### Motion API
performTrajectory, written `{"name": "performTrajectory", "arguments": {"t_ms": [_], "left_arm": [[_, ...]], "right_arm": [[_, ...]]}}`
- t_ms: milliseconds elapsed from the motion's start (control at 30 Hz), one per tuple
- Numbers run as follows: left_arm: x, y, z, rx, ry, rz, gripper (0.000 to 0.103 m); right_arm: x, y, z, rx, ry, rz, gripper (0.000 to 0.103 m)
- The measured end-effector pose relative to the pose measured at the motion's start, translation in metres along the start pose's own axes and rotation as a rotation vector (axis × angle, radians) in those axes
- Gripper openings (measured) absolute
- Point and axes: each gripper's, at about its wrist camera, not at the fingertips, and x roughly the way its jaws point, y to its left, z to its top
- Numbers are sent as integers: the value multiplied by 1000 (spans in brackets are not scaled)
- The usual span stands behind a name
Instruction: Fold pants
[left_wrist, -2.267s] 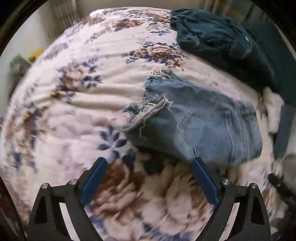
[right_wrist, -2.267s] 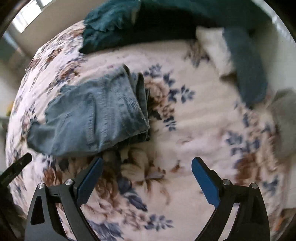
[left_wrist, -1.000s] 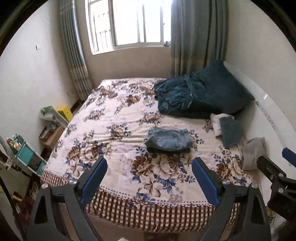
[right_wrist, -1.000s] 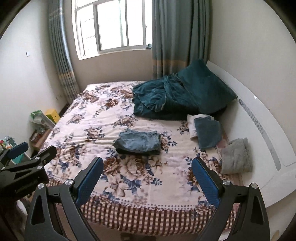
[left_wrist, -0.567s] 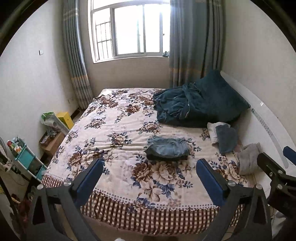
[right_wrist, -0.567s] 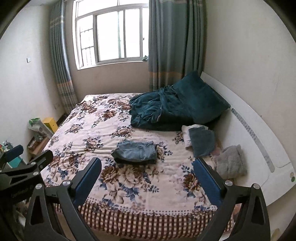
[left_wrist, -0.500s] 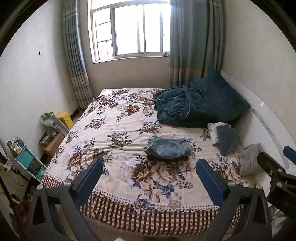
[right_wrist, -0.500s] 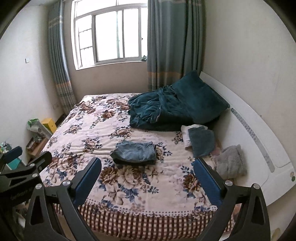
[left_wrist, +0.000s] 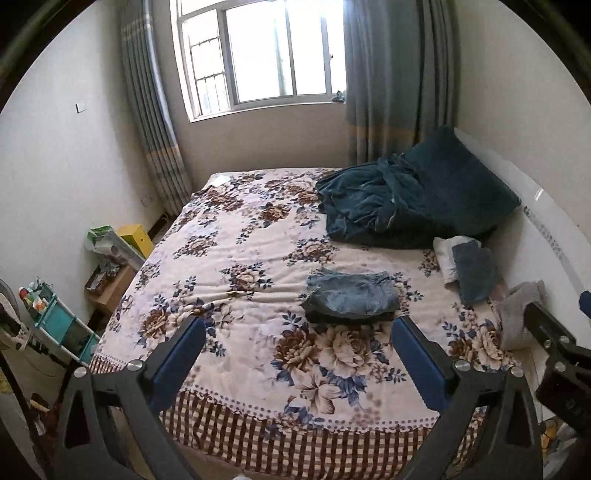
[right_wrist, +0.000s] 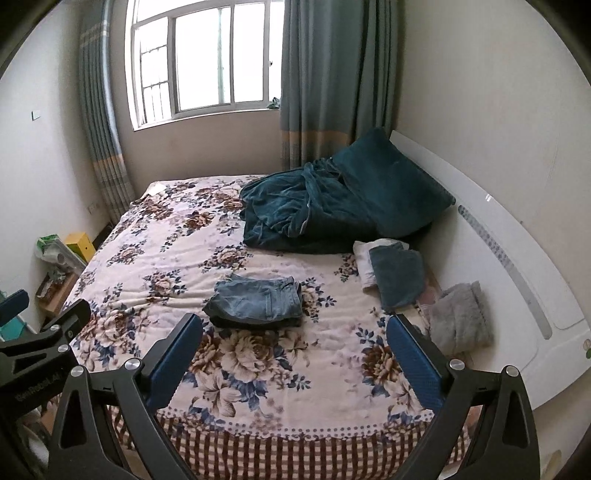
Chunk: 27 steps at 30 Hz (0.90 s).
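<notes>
On the floral bed (left_wrist: 258, 258) we've got the folded jeans (left_wrist: 351, 299) lying flat. Left gripper (left_wrist: 295, 354) and right gripper (right_wrist: 291, 350) both gape wide, holding nothing. Lettering on the tool's too blurry to read.

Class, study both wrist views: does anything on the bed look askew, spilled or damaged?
Mostly tidy. The folded jeans lie flat and compact on the floral bedspread. Only the dark teal blanket looks untidy, heaped and crumpled against the pillow.
</notes>
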Motion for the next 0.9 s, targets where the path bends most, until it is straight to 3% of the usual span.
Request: {"name": "performTrajectory", "arguments": {"t_ms": [900], "left_arm": [[15, 1, 6, -9, 9, -4, 103]], "right_arm": [[19, 1, -10, -5, 18, 15, 102]]}}
